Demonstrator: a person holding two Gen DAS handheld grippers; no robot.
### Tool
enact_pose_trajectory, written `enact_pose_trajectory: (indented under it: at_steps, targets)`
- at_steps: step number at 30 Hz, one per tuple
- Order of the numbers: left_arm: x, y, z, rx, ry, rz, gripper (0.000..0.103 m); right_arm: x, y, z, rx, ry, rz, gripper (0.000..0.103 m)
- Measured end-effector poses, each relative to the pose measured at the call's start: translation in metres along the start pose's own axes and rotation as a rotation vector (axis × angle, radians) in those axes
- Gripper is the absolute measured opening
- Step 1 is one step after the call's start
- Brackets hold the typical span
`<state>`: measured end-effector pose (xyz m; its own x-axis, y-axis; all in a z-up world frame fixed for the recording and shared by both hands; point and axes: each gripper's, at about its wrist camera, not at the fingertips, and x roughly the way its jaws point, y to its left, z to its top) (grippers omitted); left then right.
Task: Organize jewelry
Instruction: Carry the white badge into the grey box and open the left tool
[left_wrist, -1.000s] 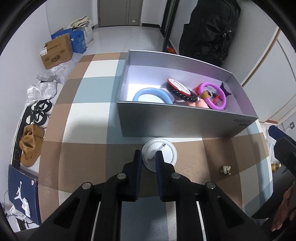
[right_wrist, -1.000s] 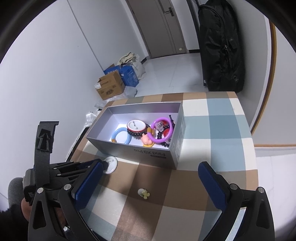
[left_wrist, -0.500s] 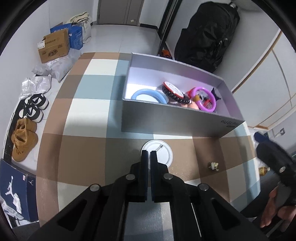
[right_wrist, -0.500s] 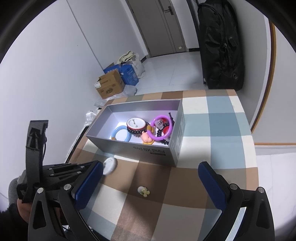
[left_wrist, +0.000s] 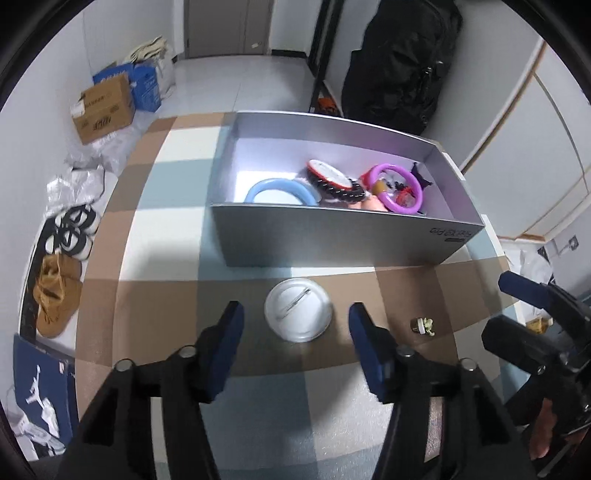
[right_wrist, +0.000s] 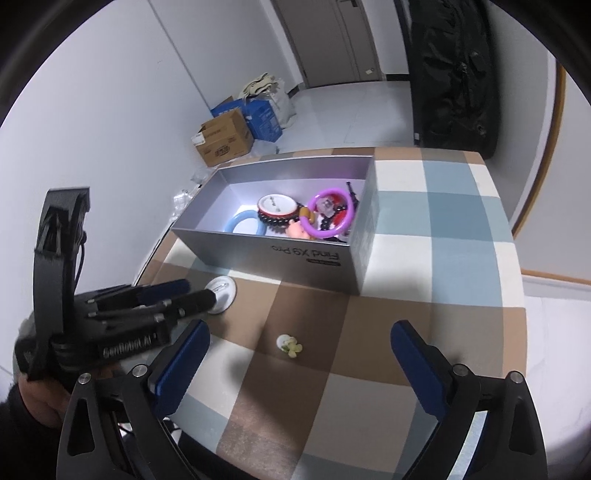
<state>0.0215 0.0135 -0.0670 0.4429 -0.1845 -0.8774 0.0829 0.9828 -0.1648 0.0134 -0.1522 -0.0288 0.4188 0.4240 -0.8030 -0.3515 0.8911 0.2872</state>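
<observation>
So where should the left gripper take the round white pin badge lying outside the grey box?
Probably by its rim, from above: the round white pin badge lies flat, pin side up, between the opening fingers of the left gripper, so opposite edges are the only grippable faces.

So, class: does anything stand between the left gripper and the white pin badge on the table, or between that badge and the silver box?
Nothing lies between the left gripper, its jaws opening, and the white pin badge. Between the badge and the inside of the silver box stands only the box's own near wall, which the badge must be lifted over.
</observation>
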Motion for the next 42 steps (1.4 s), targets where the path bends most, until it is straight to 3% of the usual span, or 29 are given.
enact_pose_trajectory:
  at_steps: [4, 10, 12, 13, 18, 26, 30, 38, 40, 42]
  targets:
    - [0.013, -0.001, 0.0, 0.014, 0.038, 0.034, 0.054, 0.001, -0.005, -0.001, 0.018, 0.015, 0.002, 0.099]
    - [0.014, -0.01, -0.007, 0.096, -0.001, 0.119, 0.055, 0.001, -0.006, -0.009, 0.009, 0.043, -0.026, 0.099]
    - [0.013, -0.005, -0.006, 0.082, 0.009, 0.099, 0.048, 0.003, -0.005, -0.011, 0.001, 0.053, -0.035, 0.098]
    - [0.012, -0.004, -0.005, 0.083, 0.01, 0.101, 0.038, 0.004, -0.004, -0.012, -0.006, 0.061, -0.037, 0.097]
    - [0.011, -0.004, -0.005, 0.085, 0.022, 0.09, 0.037, 0.01, 0.001, -0.017, -0.026, 0.095, -0.024, 0.081]
    - [0.0, 0.007, 0.0, -0.004, 0.012, 0.017, 0.037, 0.022, 0.015, -0.018, -0.077, 0.12, -0.023, 0.072]
    - [-0.011, 0.01, 0.003, -0.037, -0.02, -0.008, 0.037, 0.031, 0.02, -0.018, -0.105, 0.125, -0.053, 0.053]
    - [-0.029, 0.018, 0.009, -0.119, -0.084, -0.078, 0.037, 0.045, 0.036, -0.018, -0.201, 0.121, -0.114, 0.047]
    - [-0.035, 0.019, 0.012, -0.122, -0.107, -0.088, 0.037, 0.046, 0.041, -0.018, -0.228, 0.12, -0.125, 0.039]
    - [-0.04, 0.02, 0.015, -0.125, -0.133, -0.098, 0.037, 0.048, 0.043, -0.019, -0.249, 0.121, -0.133, 0.022]
